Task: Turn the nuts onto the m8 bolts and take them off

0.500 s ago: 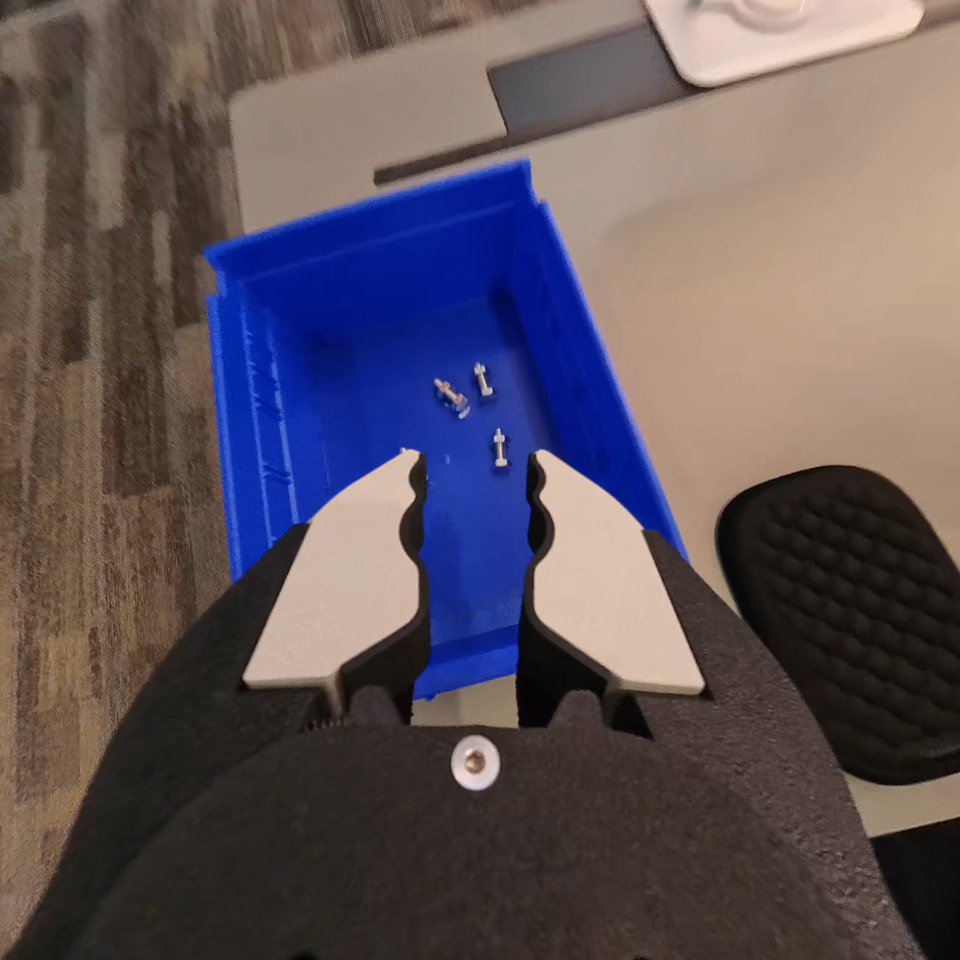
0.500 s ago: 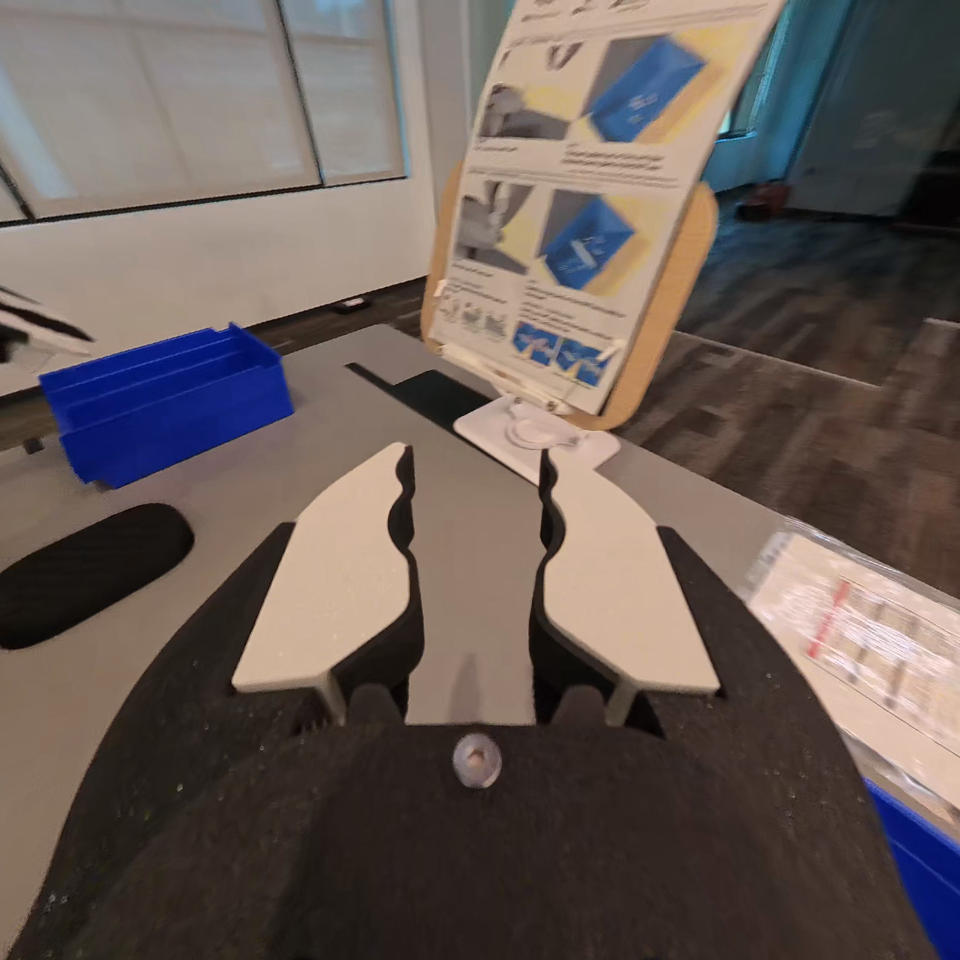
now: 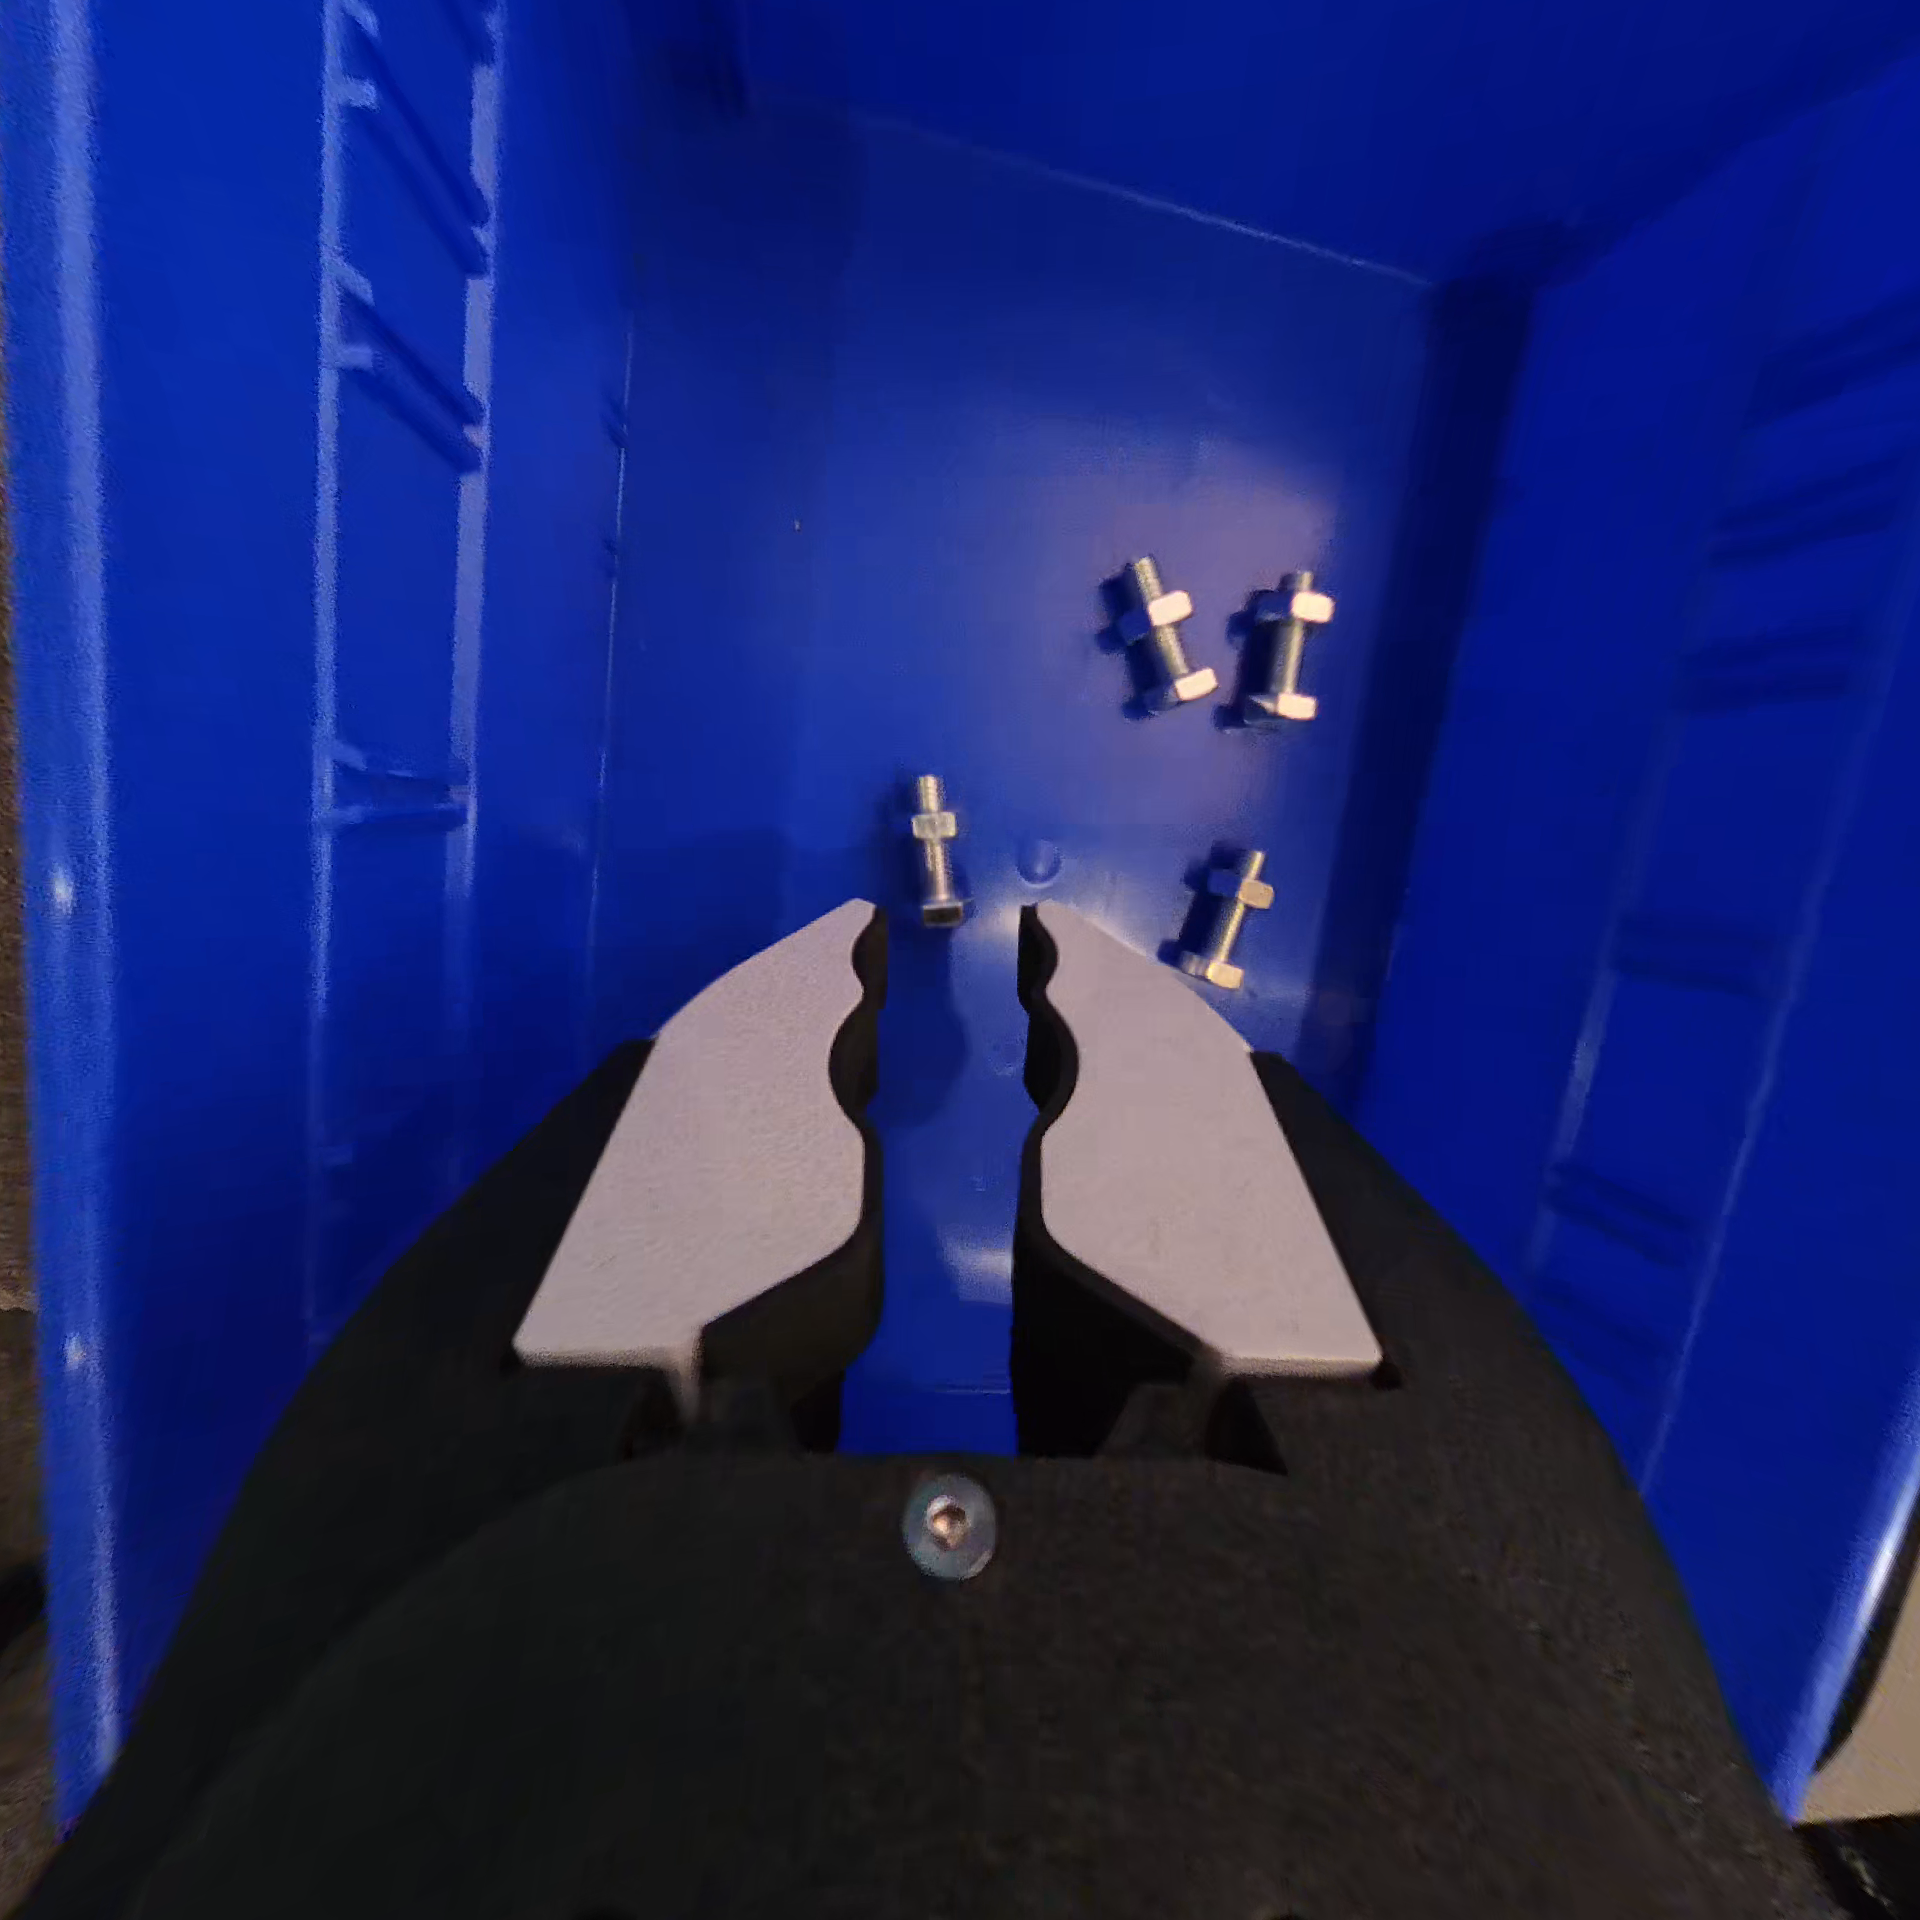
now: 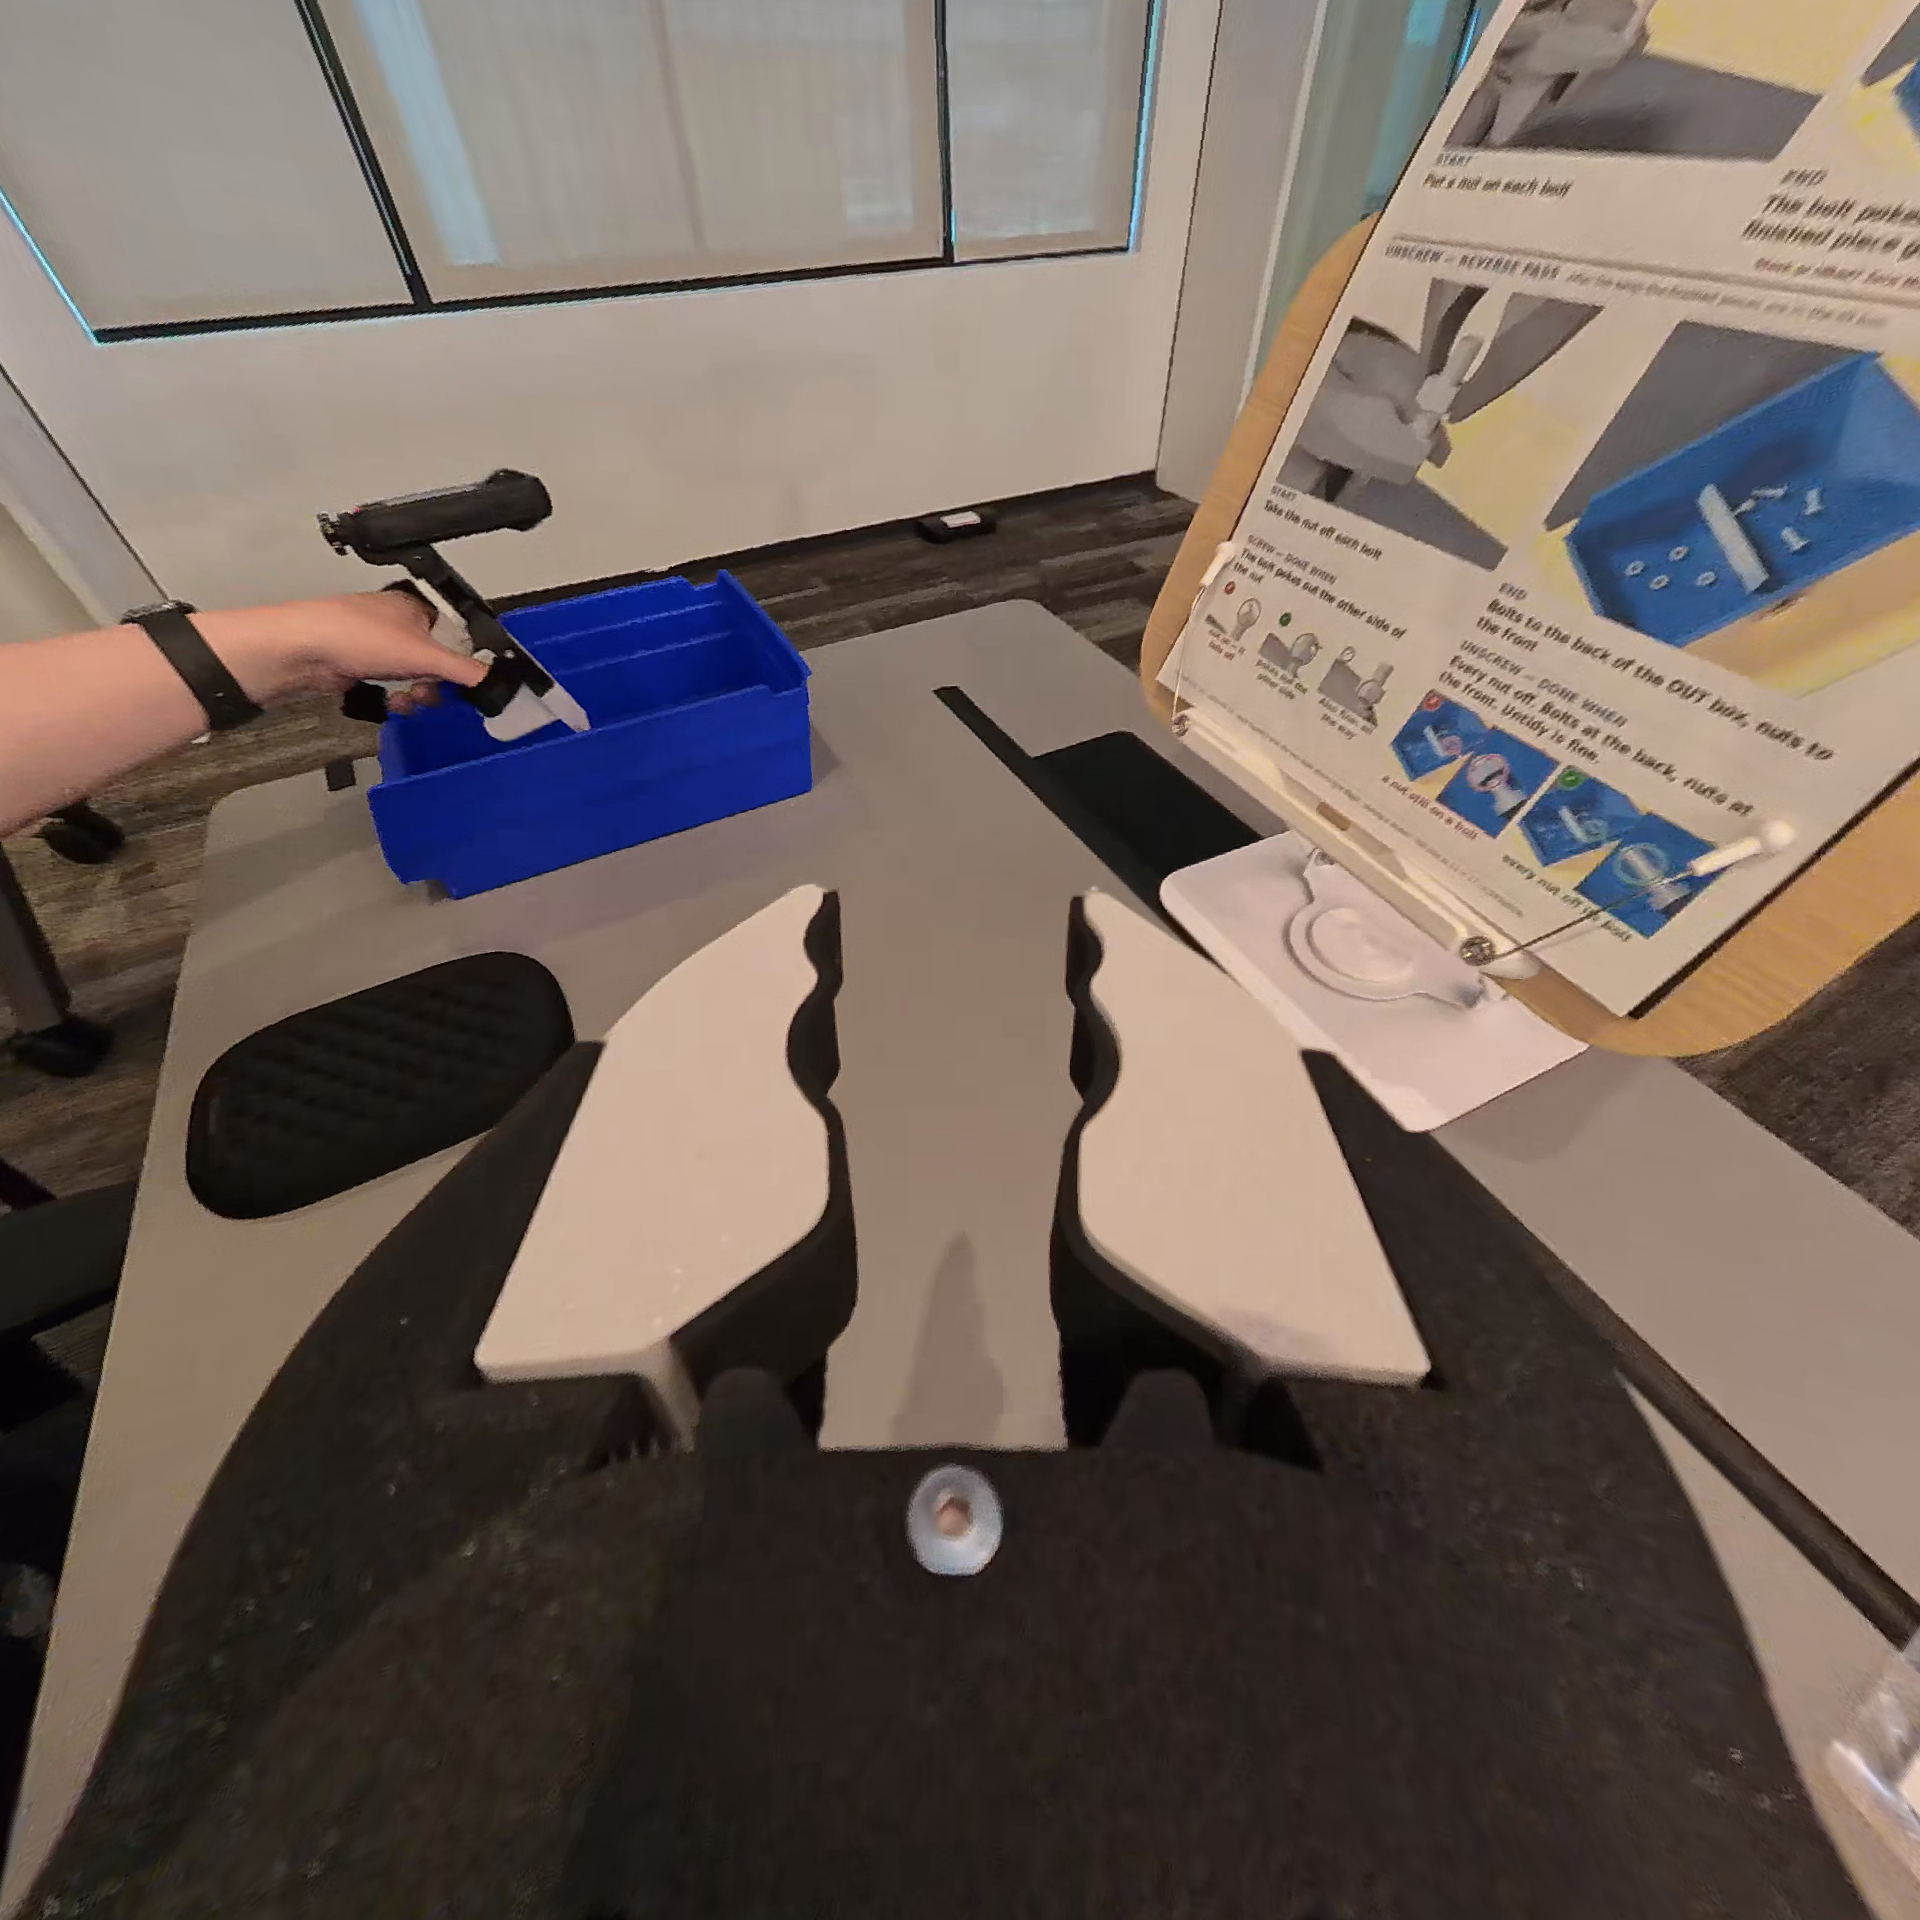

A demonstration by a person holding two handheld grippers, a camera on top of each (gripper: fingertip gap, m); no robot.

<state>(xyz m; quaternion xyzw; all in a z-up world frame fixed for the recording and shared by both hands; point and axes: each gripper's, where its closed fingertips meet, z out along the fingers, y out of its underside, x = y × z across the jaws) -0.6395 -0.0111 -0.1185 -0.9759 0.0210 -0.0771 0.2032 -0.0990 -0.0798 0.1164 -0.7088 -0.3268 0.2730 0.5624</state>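
On grey table (image 4: 935, 790), blue bin (image 4: 623, 800); windows (image 4: 623, 135) behind.

Left hand-held gripper (image 3: 954, 914) points steeply downward, jaws slightly parted; right hand-held gripper (image 4: 948, 902) level, jaws apart

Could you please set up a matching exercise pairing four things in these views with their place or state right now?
Things:
1. left gripper
2. right gripper
3. bolts with nuts
4. black pad

Places or states:
A. lying on the gray table beside the blue bin
B. open and empty, over bare table
C. lying on the blue bin's floor
D. open, reaching down inside the blue bin

Pairs: 1-D, 2-B, 3-C, 4-A
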